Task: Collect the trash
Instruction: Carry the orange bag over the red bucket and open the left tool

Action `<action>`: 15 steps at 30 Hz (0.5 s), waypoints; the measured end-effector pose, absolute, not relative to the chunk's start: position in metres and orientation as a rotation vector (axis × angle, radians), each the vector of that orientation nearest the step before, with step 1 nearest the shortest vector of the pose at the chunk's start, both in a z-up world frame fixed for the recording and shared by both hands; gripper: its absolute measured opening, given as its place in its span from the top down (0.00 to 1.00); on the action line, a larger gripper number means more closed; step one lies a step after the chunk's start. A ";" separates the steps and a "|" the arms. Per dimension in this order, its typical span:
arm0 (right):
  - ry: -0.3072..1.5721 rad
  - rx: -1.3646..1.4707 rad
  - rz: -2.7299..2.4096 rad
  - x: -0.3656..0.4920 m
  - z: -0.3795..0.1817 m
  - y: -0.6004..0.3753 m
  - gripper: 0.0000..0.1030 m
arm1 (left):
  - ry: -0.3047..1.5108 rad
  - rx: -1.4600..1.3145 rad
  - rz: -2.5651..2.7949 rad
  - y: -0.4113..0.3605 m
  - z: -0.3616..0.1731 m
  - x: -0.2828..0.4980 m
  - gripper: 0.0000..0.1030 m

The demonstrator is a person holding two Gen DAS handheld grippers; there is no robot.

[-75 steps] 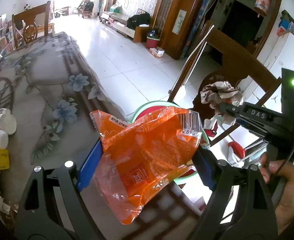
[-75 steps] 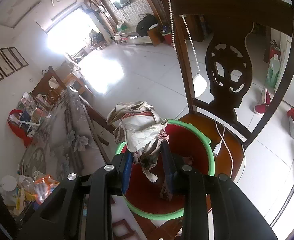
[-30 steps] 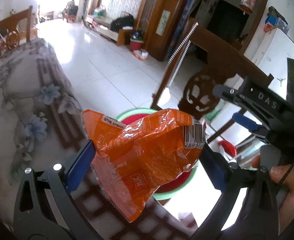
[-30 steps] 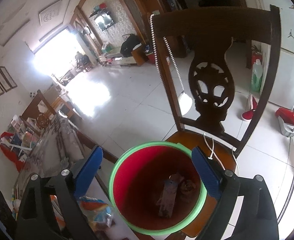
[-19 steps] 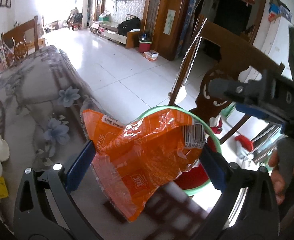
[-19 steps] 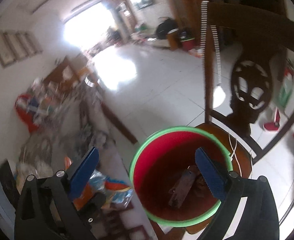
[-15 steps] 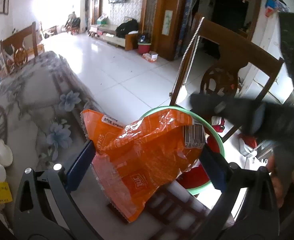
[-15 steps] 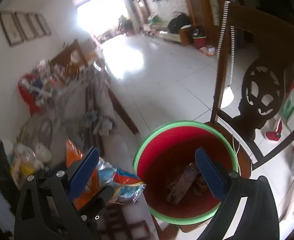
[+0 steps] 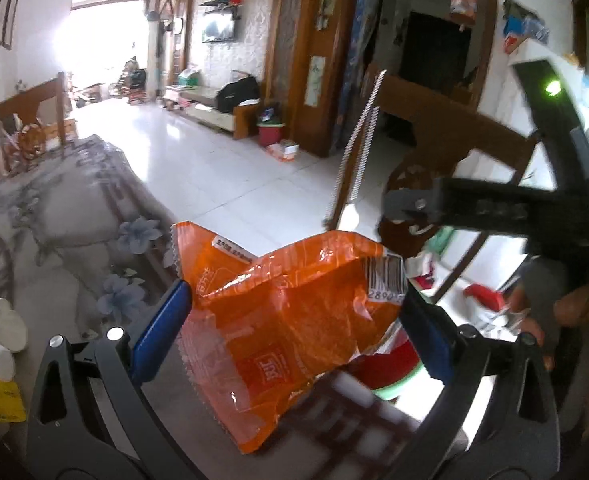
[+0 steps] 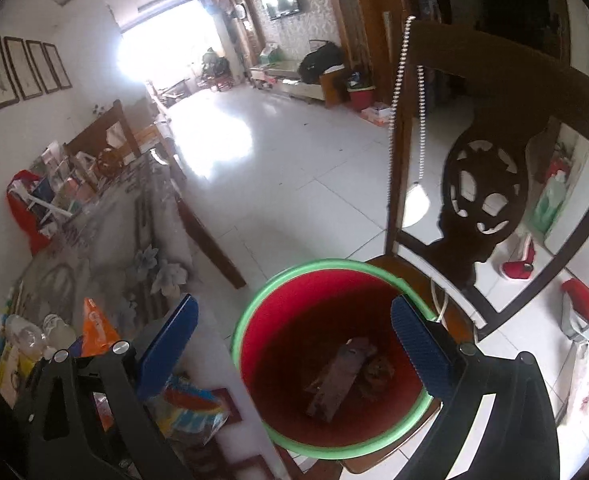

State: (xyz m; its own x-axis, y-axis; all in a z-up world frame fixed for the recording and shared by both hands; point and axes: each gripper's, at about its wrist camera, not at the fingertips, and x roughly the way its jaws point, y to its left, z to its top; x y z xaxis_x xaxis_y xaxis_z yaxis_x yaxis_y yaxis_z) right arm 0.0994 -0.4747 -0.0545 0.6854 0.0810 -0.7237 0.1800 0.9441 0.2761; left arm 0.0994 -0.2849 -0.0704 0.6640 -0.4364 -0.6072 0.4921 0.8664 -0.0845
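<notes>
Pinching an orange wrapper (image 9: 290, 312), left gripper (image 9: 294, 336); right gripper (image 10: 294, 344) spread above bucket (image 10: 254, 300).

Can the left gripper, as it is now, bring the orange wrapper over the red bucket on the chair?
Probably yes. The left gripper holds the orange wrapper beside the red bucket, whose mouth is uncovered. The right gripper hovers open above it and may have to clear.

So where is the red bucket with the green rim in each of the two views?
Left wrist view: the bucket shows only as a sliver at lower right, mostly hidden behind the orange wrapper held in the left tool.
Right wrist view: the bucket fills the lower centre, between the fingers of the open right tool, on the chair seat.
Shared landmark: the carved wooden chair behind the bucket.
</notes>
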 end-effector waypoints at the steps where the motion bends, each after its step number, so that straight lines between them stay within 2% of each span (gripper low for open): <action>1: 0.814 0.352 -0.024 0.101 -0.053 -0.474 0.09 | 0.666 0.113 -0.503 -0.287 -0.071 0.100 0.05; 9: 0.822 0.089 0.050 0.107 -0.049 -0.424 0.08 | 0.585 0.244 -0.463 -0.306 -0.066 0.093 0.05; 15: 0.855 0.093 0.000 0.109 -0.060 -0.433 0.07 | 0.535 0.253 -0.506 -0.303 -0.058 0.088 0.05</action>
State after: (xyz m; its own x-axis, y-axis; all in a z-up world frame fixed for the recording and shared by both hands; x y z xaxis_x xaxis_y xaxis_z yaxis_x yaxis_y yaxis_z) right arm 0.1095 -0.4327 -0.0597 0.6562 0.0377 -0.7536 0.0372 0.9959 0.0822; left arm 0.0879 -0.3025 -0.0580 0.7424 -0.3922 -0.5432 0.5207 0.8479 0.0994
